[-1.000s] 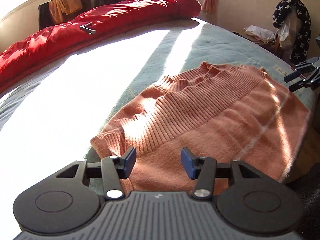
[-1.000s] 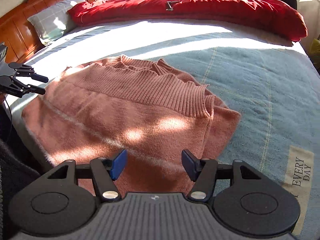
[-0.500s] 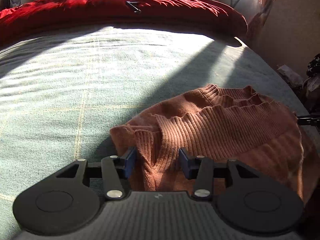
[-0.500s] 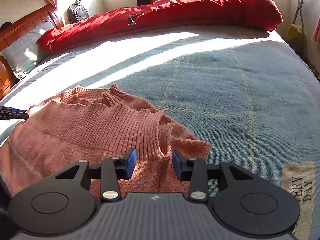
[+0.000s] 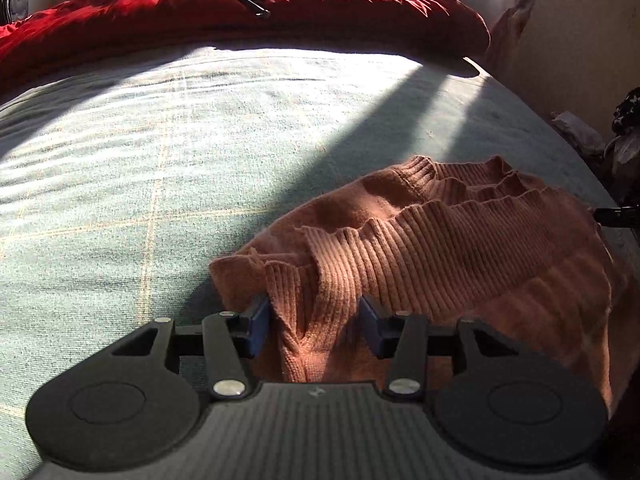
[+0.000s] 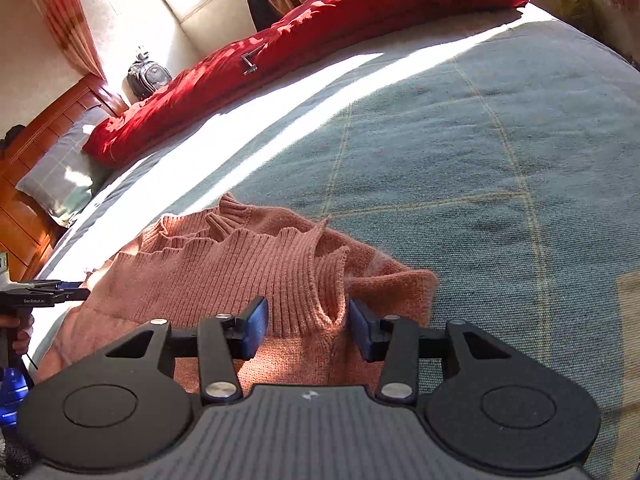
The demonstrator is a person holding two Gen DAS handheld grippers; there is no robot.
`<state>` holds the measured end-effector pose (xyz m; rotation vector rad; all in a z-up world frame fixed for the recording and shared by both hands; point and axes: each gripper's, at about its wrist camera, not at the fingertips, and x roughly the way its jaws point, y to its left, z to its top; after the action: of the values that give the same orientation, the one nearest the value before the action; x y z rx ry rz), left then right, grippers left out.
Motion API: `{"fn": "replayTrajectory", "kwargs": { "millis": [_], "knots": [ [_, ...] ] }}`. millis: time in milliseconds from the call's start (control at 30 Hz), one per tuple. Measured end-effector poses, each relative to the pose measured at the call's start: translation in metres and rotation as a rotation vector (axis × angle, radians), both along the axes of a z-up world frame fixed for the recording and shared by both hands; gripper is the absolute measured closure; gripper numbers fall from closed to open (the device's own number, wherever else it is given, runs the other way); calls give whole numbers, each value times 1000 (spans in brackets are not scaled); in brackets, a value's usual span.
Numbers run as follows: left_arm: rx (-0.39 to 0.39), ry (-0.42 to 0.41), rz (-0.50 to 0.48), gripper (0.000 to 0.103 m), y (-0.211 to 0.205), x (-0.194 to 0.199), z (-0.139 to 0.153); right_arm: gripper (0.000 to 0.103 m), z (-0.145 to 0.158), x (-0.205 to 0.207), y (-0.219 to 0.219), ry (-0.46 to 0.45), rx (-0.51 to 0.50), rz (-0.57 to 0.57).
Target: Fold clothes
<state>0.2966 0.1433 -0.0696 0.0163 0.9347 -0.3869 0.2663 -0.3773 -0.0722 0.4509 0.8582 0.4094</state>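
Presently catalogued, one pink knit sweater point(image 5: 460, 248) on a grey-green bed cover point(image 5: 160, 160), each near corner now inside a tool.

Left gripper point(image 5: 314, 326): a second ago it hung short of the garment with nothing between its blue pads; now a bunched ribbed fold stands between them. Jaws about half open, the left pad point(image 5: 258, 326) against the knit, the other pad seemingly just clear of it. No firm pinch is evident.

Right gripper point(image 6: 308, 326): likewise brought down onto the opposite corner since a second ago. Its jaws have just been opening again after closing in, and a ribbed fold sits between the pads with gaps visible either side. Not clamped.

Sweater position: directly ahead of and under both sets of fingers, stretching away toward a red duvet point(image 5: 240, 12) far beyond.

Task reading: both corners are lined up for a grasp; the fold proper probably awaits a firm closing of each tool.
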Motion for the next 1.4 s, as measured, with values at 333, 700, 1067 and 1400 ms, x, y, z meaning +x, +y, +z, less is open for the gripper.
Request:
{"fn": "replayTrajectory", "kwargs": {
  "millis": [333,700,1067,1400],
  "knots": [
    [20,5,-5,54,-3,1,-2,57,-29,9,-40,100,338,-102],
    [35,5,-14,52,-6,2,-2,82,-25,32,-22,182,219,-74],
    [104,-85,-79,94,-21,-10,19,99,26,19,25,12,-127,-2],
    [103,-33,-30,86,-17,10,-3,99,30,5,5,6,-229,-84]
  ]
}}
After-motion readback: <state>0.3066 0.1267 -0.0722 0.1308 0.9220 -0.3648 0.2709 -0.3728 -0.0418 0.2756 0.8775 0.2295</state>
